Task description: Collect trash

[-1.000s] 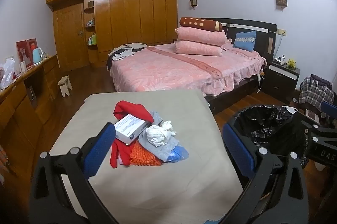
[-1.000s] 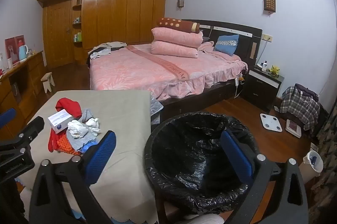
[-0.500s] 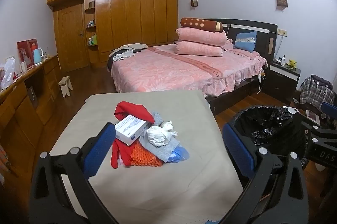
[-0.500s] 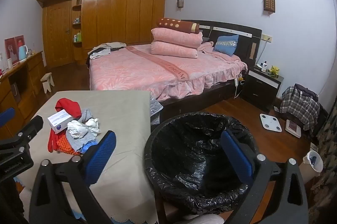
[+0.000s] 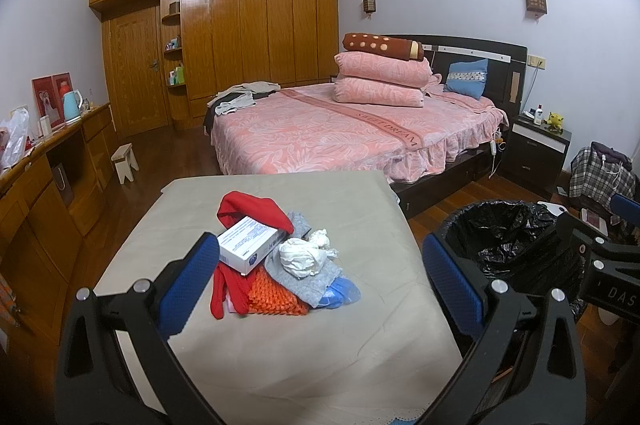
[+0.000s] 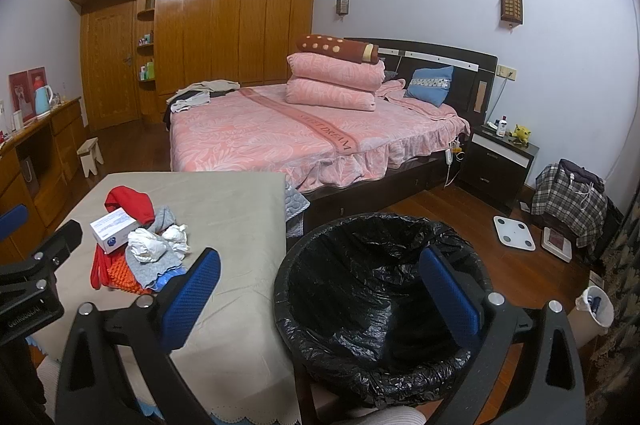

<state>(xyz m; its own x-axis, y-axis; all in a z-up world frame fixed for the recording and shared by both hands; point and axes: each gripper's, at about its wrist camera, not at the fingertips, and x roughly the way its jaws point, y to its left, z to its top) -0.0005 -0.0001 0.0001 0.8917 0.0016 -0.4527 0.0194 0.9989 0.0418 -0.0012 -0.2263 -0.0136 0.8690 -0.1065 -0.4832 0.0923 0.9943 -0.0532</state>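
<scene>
A pile lies on the beige-covered table (image 5: 304, 357): a white and blue carton (image 5: 251, 244), crumpled white tissue (image 5: 304, 257), red cloth (image 5: 256, 211), orange knit (image 5: 272, 299), grey cloth and a blue wrapper (image 5: 340, 291). My left gripper (image 5: 320, 285) is open and empty, above the table's near side, short of the pile. A bin with a black bag (image 6: 376, 289) stands right of the table. My right gripper (image 6: 320, 299) is open and empty, over the bin's near rim. The pile also shows in the right wrist view (image 6: 140, 245).
A bed with pink covers (image 5: 340, 133) stands beyond the table. A wooden sideboard (image 5: 44, 185) runs along the left wall. A dark nightstand (image 6: 496, 165), a plaid bag (image 6: 568, 201), a white scale (image 6: 514, 233) and a small white cup (image 6: 596, 305) are on the right.
Both views have shifted very slightly; the pile and bin sit where they were. Both grippers stay open.
</scene>
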